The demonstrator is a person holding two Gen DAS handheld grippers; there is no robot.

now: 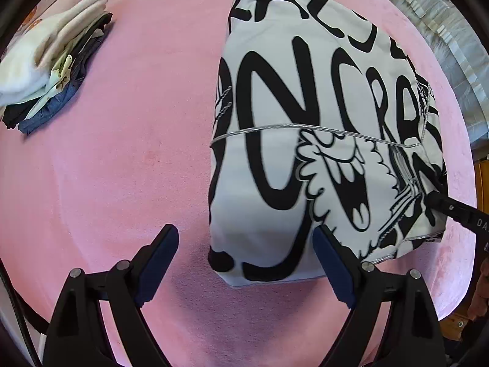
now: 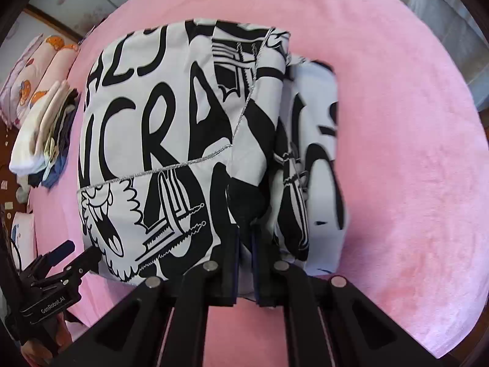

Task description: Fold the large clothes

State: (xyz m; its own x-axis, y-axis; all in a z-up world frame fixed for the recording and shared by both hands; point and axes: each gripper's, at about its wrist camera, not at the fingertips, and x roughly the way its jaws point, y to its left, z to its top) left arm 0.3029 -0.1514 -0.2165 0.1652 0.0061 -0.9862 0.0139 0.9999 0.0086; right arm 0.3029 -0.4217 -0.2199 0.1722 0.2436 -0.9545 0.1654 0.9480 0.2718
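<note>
Fingers of the right gripper [image 2: 245, 244] stand almost together, pinched on the near edge of the garment [image 2: 171, 128], cloth caught between them. That grip seems meant to carry the edge over for another fold. Beyond its fingertips the black-and-white printed garment lies partly folded on the pink blanket [image 2: 412, 153]. The left gripper [image 1: 246, 244] hangs with fingers wide apart, holding nothing; the garment's near corner lies between them, against the right-hand finger, likely ready for a second pinch. Far off, a folded stack [image 1: 55, 70] waits.
</note>
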